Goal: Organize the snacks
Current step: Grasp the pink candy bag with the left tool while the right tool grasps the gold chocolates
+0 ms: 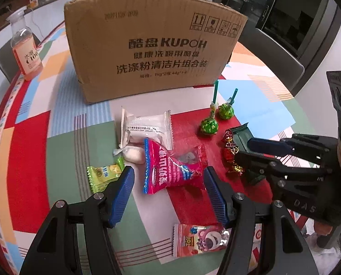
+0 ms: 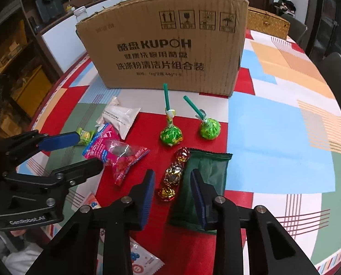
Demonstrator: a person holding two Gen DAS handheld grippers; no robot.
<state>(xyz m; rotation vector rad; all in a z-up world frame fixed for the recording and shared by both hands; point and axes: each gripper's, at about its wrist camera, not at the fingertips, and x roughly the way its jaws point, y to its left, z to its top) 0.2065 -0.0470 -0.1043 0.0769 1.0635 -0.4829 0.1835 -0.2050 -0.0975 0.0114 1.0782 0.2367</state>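
The cardboard box (image 1: 152, 45) carries "KUPOH" with Chinese lines and four handling signs, one gripper body (image 2: 28, 222) reads "GenRobot.AI", and the bottle (image 1: 26, 52) shows "C100".

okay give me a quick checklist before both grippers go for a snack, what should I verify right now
1. Left gripper straddles the pink packet, pads not pressing: ok.
2. Right gripper lined up on the dark green packet: not ok, one finger is over the packet and the foil candies sit in the gap.
3. Cardboard box upright behind the snacks: ok.
4. Box open at the top: cannot tell.
5. Two green lollipops clear of both grippers: ok.
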